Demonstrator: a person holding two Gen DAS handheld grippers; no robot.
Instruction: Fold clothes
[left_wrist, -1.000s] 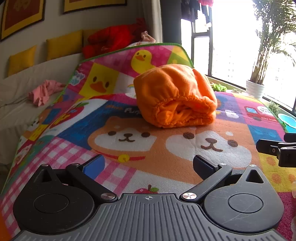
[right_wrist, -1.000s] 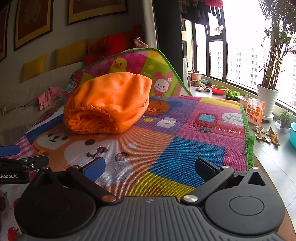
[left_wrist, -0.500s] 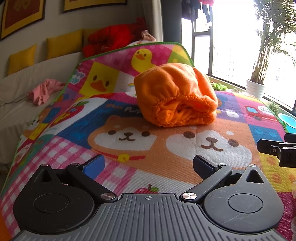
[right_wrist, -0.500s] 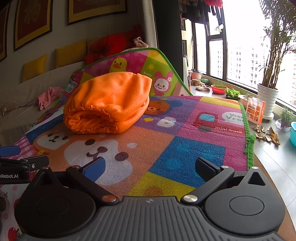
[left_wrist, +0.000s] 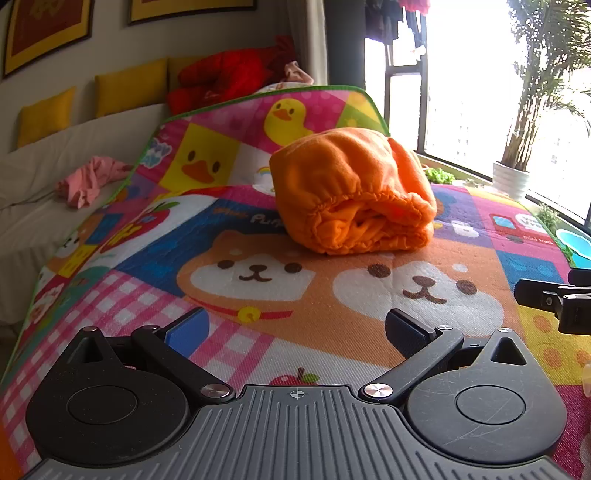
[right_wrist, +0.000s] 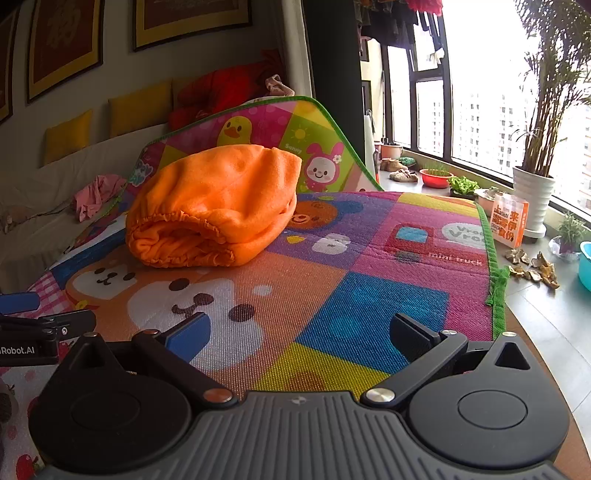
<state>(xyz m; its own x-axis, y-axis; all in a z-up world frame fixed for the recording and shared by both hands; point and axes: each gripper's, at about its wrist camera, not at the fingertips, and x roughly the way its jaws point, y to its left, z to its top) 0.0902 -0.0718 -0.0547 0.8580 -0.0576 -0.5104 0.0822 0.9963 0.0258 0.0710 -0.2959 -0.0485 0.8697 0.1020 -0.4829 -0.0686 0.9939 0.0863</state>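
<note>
we are holding the left gripper (left_wrist: 295, 328) and right gripper (right_wrist: 299, 332) low over the play mat's (right_wrist: 369, 302) near edge, jaws wide and empty, the folded orange garment (left_wrist: 351, 192) lying toward its raised far edge.

Folded fleece garment (left_wrist: 351, 192): solid bright orange, no print. Cartoon-printed play mat (right_wrist: 369, 306): multicolour patchwork of blue, yellow, pink and purple squares, pink-and-white check, orange-and-white dog faces, yellow ducks; green edging. Left gripper (left_wrist: 295, 328) and right gripper (right_wrist: 299, 330): black, each with one blue finger pad. Rectangular wall cushions (left_wrist: 129, 86): mustard yellow. Crumpled cloth on the sofa (left_wrist: 88, 181): pink.
</note>
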